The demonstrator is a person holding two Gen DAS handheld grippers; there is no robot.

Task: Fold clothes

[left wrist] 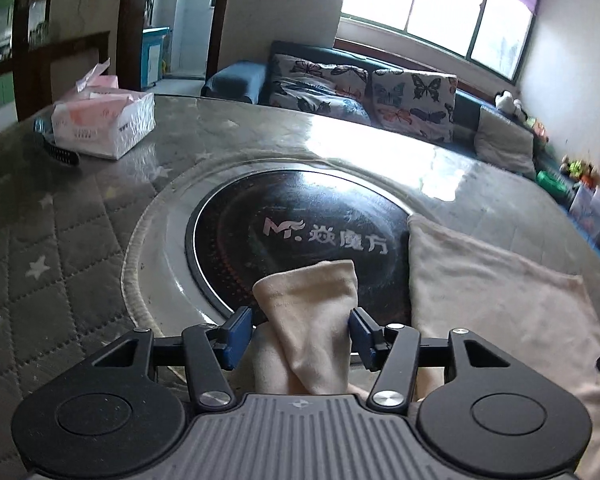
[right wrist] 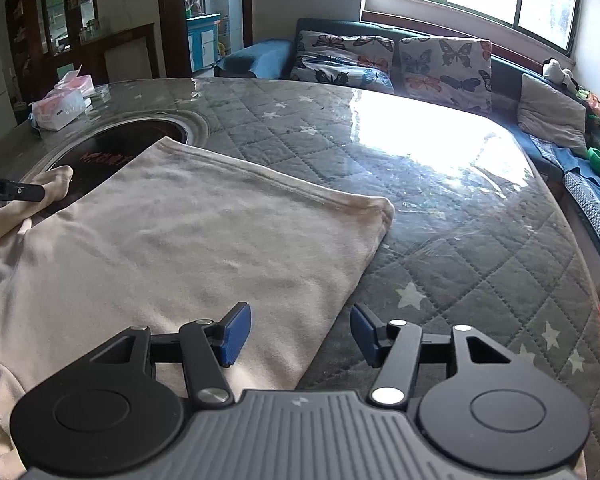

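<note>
A cream shirt (right wrist: 188, 248) lay flat on the tabletop (right wrist: 440, 208), which was covered by a grey quilted star-print cloth under a clear sheet. The shirt's hem edge ran toward the black round hob (left wrist: 296, 232) set into the tabletop, and one corner of the shirt overlapped the hob's rim. A sleeve (left wrist: 312, 312) of the shirt stretched out over the near part of the hob.

The left gripper (left wrist: 300, 338) hovered over that sleeve with its blue fingers (left wrist: 236, 336) about half open; the sleeve lay between them, but the pads stood clear of the cloth on both sides and gripped nothing. In the right wrist view the left gripper showed only as a dark bar at the sleeve, beside the hob.

The right gripper (right wrist: 300, 334) sat at the shirt's side edge, on the side away from the hob, its fingers (right wrist: 234, 334) also about half open. One finger was above the shirt and the other above the bare quilted cloth, with the shirt's edge running between them, not pinched.

A tissue box (left wrist: 104, 120) stood on the tabletop beyond the hob, well apart from the shirt. A sofa (right wrist: 380, 60) with butterfly cushions stood behind the tabletop.
</note>
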